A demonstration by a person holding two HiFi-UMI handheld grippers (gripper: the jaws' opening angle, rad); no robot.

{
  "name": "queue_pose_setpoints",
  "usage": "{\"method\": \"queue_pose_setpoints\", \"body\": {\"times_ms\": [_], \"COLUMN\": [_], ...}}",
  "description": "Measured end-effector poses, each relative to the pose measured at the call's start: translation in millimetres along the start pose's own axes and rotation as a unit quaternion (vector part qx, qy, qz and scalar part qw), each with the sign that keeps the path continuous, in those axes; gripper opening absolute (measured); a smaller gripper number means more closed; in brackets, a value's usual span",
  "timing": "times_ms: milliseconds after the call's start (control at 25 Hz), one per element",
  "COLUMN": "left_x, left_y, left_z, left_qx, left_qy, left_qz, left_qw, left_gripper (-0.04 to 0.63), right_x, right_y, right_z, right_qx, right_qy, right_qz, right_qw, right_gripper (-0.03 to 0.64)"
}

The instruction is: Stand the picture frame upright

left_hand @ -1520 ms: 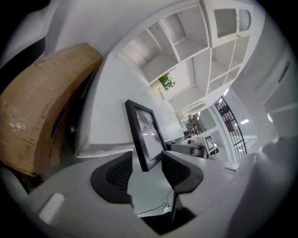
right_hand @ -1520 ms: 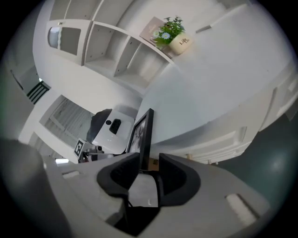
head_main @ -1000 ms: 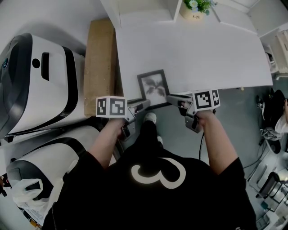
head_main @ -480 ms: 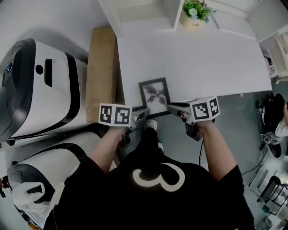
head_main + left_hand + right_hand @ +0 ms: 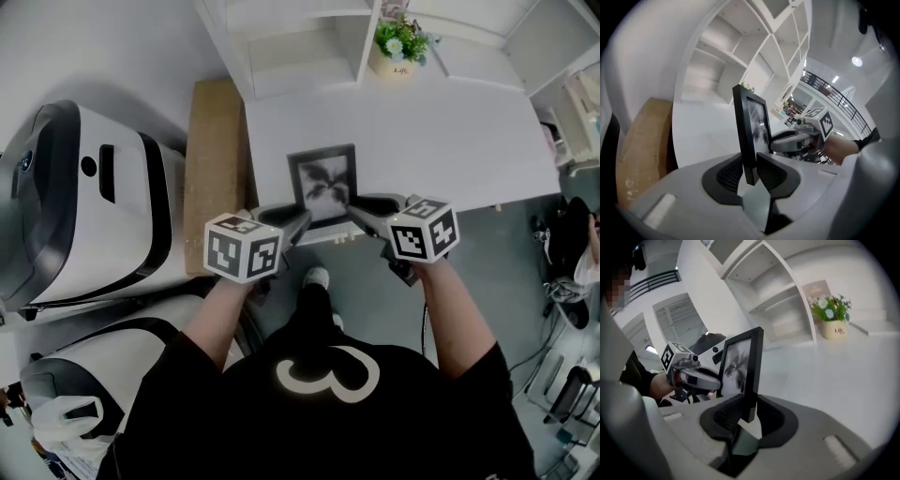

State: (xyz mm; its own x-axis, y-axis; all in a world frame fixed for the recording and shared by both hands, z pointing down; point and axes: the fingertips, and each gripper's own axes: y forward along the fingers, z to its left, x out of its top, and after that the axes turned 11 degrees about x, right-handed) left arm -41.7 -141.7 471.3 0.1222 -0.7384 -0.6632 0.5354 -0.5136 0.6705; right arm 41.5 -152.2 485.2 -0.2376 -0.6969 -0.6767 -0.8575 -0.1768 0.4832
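Note:
A black picture frame [image 5: 323, 183] with a grey plant print is at the near edge of the white table [image 5: 441, 131], held between both grippers. My left gripper [image 5: 298, 220] grips its lower left corner; its jaws are closing, and the frame edge [image 5: 749, 131] is pinched between the pads. My right gripper [image 5: 361, 208] is shut on the lower right corner, where the frame [image 5: 743, 366] rises from its jaws [image 5: 747, 413]. In both gripper views the frame stands nearly upright. The right gripper [image 5: 790, 140] shows beyond the frame in the left gripper view.
A potted plant [image 5: 398, 47] stands at the table's far edge beside a white shelf unit [image 5: 291, 47]. A brown box [image 5: 214, 159] lies left of the table. Two white-and-black machines [image 5: 84, 197] stand further left. The person's legs are below the table edge.
The frame lay flat at the table edge a second ago; now it is raised between both grippers. Both grippers moved forward and closer to the camera. The left jaws narrowed onto the frame.

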Motion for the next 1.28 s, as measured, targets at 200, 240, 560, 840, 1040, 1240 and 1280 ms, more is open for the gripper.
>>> {"method": "queue_pose_setpoints", "body": {"times_ms": [200,240,560,840,1040,1240,1280], "left_x": [45.6,53.5,97.5,106.6,104.6,98.7,97.2], "left_y": [-2.5,-1.6,18.8,57.5,83.3,101.1,103.7], "left_z": [9.8,12.1,33.5,54.6,71.1,85.4,87.7], "left_qx": [0.029,0.034,0.063,0.093,0.106,0.113,0.115], "left_qy": [0.071,0.083,0.166,0.253,0.271,0.266,0.266], "left_qz": [-0.059,-0.069,-0.137,-0.149,-0.132,-0.115,-0.112], "left_qw": [0.9953,0.9936,0.9744,0.9514,0.9475,0.9503,0.9506], "left_gripper": [0.098,0.098,0.095,0.094,0.093,0.092,0.094], "right_x": [46.1,54.1,101.2,104.0,101.6,97.6,96.7], "right_y": [-2.7,-2.8,3.6,22.6,37.5,50.4,52.4], "right_z": [-8.8,-11.6,-43.1,-89.7,-111.1,-126.8,-128.7], "right_qx": [-0.047,-0.056,-0.127,-0.175,-0.189,-0.201,-0.202], "right_qy": [-0.070,-0.083,-0.175,-0.204,-0.189,-0.193,-0.194], "right_qz": [-0.029,-0.032,-0.052,-0.037,-0.030,-0.016,-0.013], "right_qw": [0.996,0.995,0.975,0.962,0.963,0.960,0.960], "right_gripper": [0.097,0.097,0.097,0.095,0.094,0.094,0.093]}}
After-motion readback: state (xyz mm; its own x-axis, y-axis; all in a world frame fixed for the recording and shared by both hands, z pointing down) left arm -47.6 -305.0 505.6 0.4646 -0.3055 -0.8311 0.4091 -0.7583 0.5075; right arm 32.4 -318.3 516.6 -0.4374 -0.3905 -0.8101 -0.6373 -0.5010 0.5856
